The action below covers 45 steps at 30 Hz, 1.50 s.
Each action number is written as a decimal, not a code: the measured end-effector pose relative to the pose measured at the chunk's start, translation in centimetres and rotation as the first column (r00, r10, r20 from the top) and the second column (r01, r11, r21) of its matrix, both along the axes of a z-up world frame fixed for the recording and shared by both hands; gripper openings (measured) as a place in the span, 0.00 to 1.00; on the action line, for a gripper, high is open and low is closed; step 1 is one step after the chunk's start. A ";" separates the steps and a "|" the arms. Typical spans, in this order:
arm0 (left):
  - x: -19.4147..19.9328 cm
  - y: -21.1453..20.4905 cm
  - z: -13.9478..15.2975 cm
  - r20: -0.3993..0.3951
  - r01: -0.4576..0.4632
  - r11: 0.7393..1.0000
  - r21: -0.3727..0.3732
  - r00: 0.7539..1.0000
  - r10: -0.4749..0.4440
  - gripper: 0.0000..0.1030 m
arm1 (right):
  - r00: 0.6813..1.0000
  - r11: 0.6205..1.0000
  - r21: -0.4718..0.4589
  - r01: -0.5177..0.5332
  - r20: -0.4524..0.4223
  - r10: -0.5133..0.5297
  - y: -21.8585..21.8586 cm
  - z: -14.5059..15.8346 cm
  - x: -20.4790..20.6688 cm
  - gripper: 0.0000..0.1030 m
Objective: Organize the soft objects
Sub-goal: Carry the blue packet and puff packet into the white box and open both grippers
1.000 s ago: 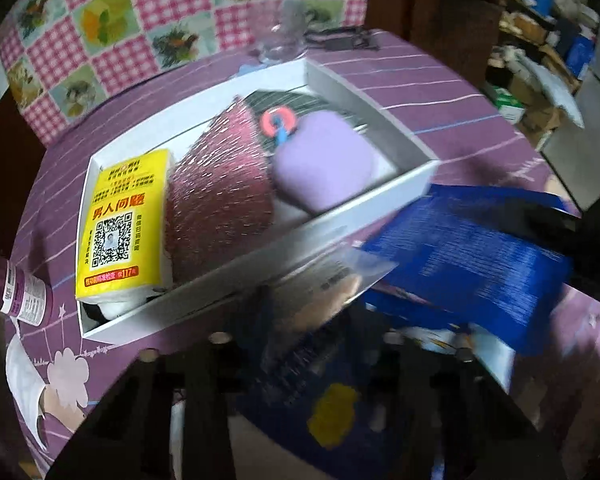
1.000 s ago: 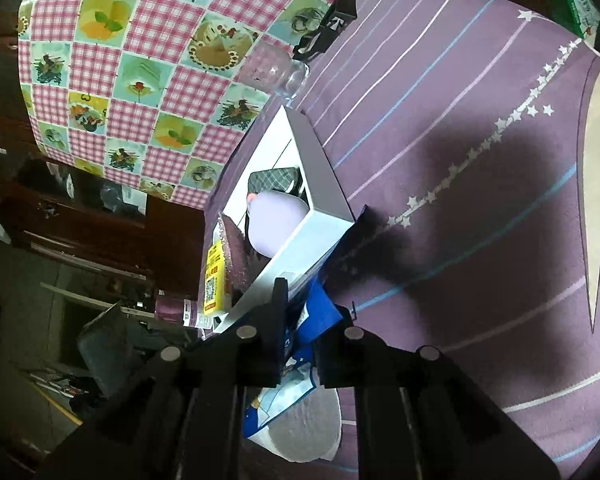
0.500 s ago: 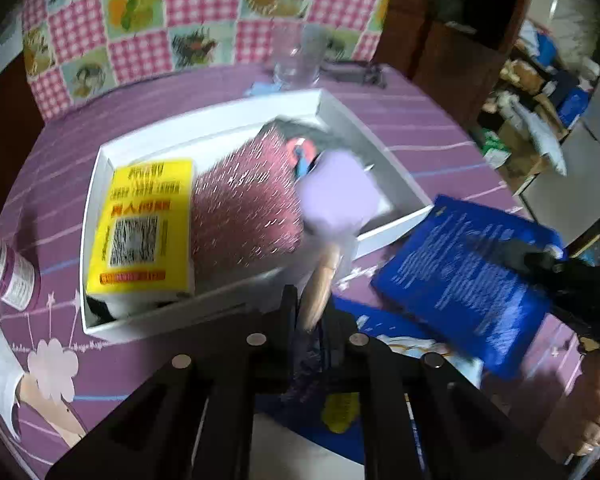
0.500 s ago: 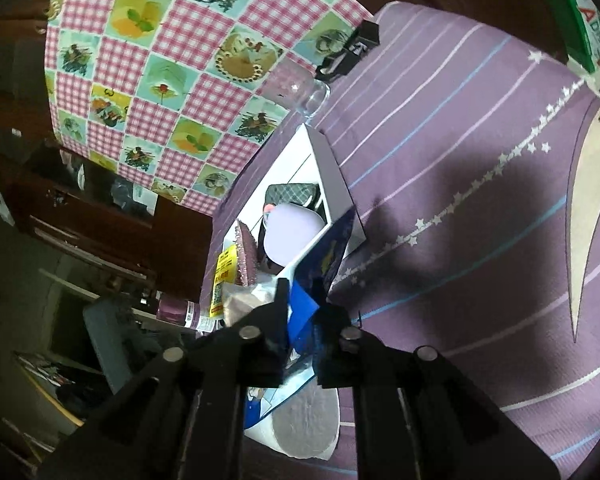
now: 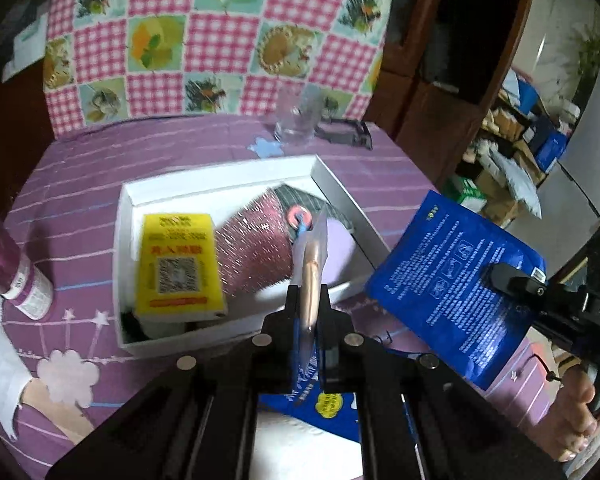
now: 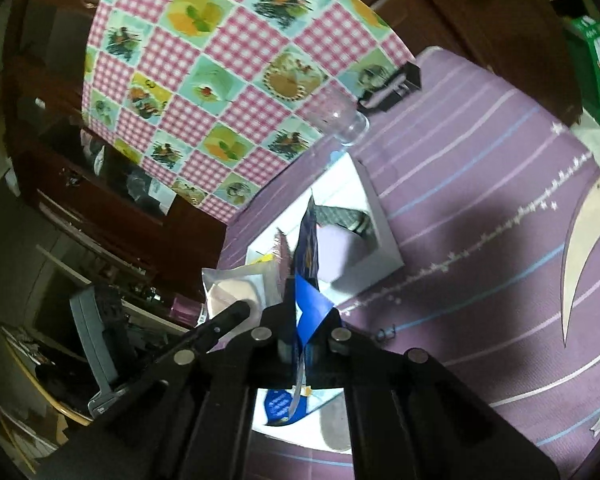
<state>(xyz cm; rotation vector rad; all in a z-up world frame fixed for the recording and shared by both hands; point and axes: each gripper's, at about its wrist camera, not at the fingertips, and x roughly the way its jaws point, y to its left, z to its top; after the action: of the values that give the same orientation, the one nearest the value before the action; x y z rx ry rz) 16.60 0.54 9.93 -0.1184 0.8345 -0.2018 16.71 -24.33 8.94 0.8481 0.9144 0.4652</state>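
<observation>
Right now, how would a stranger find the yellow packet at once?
Find the white box on the purple tablecloth. The yellow packet lies at its left end, beside a glittery pink pouch. Only it carries a printed QR code.

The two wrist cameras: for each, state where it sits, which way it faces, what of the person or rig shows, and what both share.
Left wrist: on the left gripper, looking forward and down at the white box on the purple tablecloth; its fingers pinch a clear packet; the right gripper shows with a blue pouch.
Right wrist: on the right gripper, tilted view across the table; its fingers clamp the blue pouch.
Shared: box, pouch, packet, drinking glass, checked cloth.
</observation>
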 end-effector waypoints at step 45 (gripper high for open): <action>4.3 9.1 -2.9 -0.052 -0.260 0.955 -0.145 0.966 0.255 0.76 | 0.989 0.990 -0.002 -0.139 -0.045 0.139 13.1 -3.1 12.9 0.03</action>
<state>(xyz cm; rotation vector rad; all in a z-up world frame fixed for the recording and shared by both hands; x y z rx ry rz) 20.88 9.61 6.99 -0.3712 0.8272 -0.0165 29.58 -11.26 5.86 0.7958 1.0196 0.5660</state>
